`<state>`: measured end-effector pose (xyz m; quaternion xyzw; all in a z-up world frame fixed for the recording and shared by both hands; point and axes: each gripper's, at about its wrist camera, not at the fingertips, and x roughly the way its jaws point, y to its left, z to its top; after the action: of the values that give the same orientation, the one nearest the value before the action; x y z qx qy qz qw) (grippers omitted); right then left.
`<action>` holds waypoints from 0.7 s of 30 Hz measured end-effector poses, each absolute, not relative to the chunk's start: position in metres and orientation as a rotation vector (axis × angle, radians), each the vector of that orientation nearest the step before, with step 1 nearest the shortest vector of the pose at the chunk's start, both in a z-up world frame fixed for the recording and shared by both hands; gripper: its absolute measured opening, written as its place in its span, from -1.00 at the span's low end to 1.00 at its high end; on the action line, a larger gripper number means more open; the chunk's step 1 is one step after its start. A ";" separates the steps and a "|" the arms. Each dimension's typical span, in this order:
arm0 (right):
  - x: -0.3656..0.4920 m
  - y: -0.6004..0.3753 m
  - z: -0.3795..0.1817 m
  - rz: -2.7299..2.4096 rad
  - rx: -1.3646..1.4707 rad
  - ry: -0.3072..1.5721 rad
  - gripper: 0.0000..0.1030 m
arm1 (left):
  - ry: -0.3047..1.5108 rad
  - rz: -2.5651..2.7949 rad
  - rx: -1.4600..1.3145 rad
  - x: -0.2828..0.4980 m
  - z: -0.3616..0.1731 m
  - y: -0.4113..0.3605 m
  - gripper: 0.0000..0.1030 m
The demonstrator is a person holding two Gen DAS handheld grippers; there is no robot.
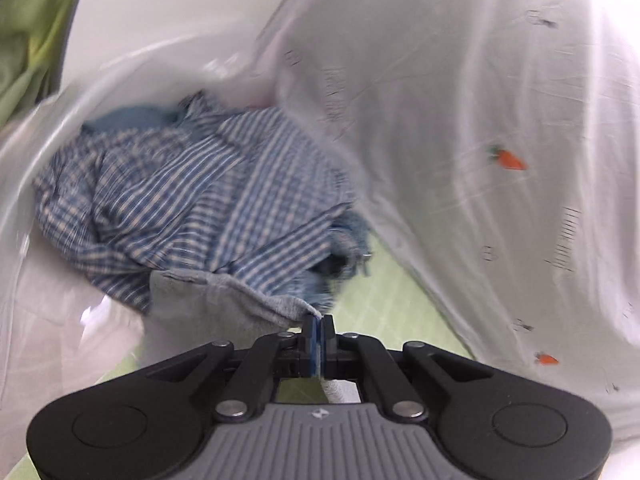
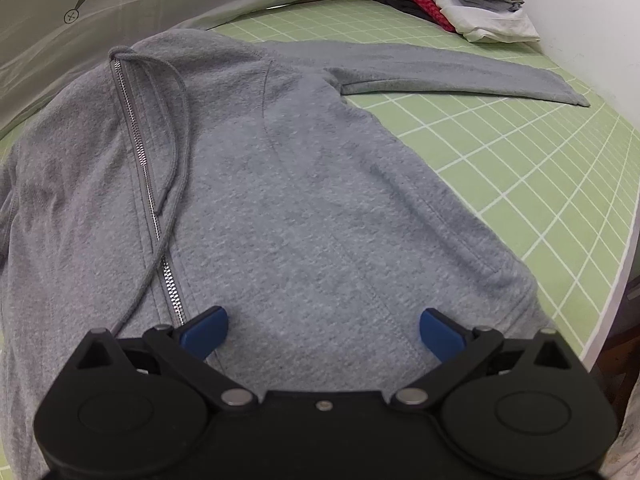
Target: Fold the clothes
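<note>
A grey zip-up hoodie [image 2: 304,184] lies spread on the green grid mat [image 2: 520,152], zipper [image 2: 140,176] and drawstring to the left, one sleeve [image 2: 460,78] stretched out to the far right. My right gripper [image 2: 324,330] hovers open over the hoodie's lower front, with nothing between its blue pads [image 2: 206,330]. In the left wrist view my left gripper [image 1: 318,326] is shut on a grey fabric edge [image 1: 236,300] of the hoodie, lifted above the mat. The picture there is blurred.
A blue-and-white striped garment [image 1: 192,200] lies crumpled in a clear plastic bag [image 1: 48,184] ahead of the left gripper. White cloth with a carrot print [image 1: 508,160] hangs on the right. A stack of folded clothes [image 2: 468,0] sits at the mat's far right corner.
</note>
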<state>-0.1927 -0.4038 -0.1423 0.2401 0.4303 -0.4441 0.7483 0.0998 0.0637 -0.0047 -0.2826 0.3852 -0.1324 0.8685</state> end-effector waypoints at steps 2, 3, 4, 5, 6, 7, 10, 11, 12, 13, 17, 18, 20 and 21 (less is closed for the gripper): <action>-0.193 -0.404 -0.142 -0.961 0.518 0.940 1.00 | 0.838 -0.295 -0.585 0.081 -0.006 0.059 -0.99; -0.193 -0.404 -0.142 -0.956 0.515 0.939 1.00 | 0.866 -0.296 -0.570 0.072 -0.013 0.056 -0.99; -0.194 -0.405 -0.142 -0.950 0.511 0.939 1.00 | 0.895 -0.295 -0.551 0.063 -0.022 0.053 -0.99; -0.194 -0.405 -0.142 -0.945 0.507 0.938 1.00 | 0.939 -0.285 -0.528 0.058 -0.034 0.046 -0.99; -0.194 -0.405 -0.143 -0.940 0.504 0.938 1.00 | 0.998 -0.287 -0.513 0.054 -0.048 0.042 -0.99; -0.195 -0.405 -0.143 -0.935 0.500 0.937 1.00 | 1.059 -0.290 -0.500 0.050 -0.061 0.037 -0.98; -0.194 -0.406 -0.143 -0.919 0.490 0.939 1.00 | 1.135 -0.264 -0.490 0.038 -0.077 0.032 -0.97; -0.194 -0.407 -0.143 -0.914 0.488 0.941 1.00 | 1.146 -0.258 -0.490 0.035 -0.080 0.032 -0.97; -0.194 -0.407 -0.143 -0.910 0.487 0.943 1.00 | 1.157 -0.252 -0.489 0.031 -0.083 0.032 -0.92; -0.194 -0.407 -0.143 -0.908 0.485 0.944 1.00 | 1.146 -0.241 -0.495 0.031 -0.081 0.036 -0.87; -0.195 -0.407 -0.144 -0.905 0.480 0.939 1.00 | 1.067 -0.150 -0.484 0.038 -0.069 0.056 -0.53; -0.195 -0.406 -0.144 -0.906 0.479 0.937 1.00 | 1.071 -0.129 -0.468 0.043 -0.070 0.060 -0.48; -0.195 -0.406 -0.144 -0.908 0.480 0.932 1.00 | 1.087 -0.089 -0.433 0.053 -0.072 0.066 -0.44; -0.195 -0.405 -0.144 -0.909 0.481 0.929 1.00 | 1.100 -0.085 -0.425 0.058 -0.075 0.069 -0.43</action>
<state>-0.1953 -0.4055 -0.1440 0.2216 0.4282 -0.4192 0.7693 0.0580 0.0692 -0.0747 -0.2003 0.5184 -0.0403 0.8303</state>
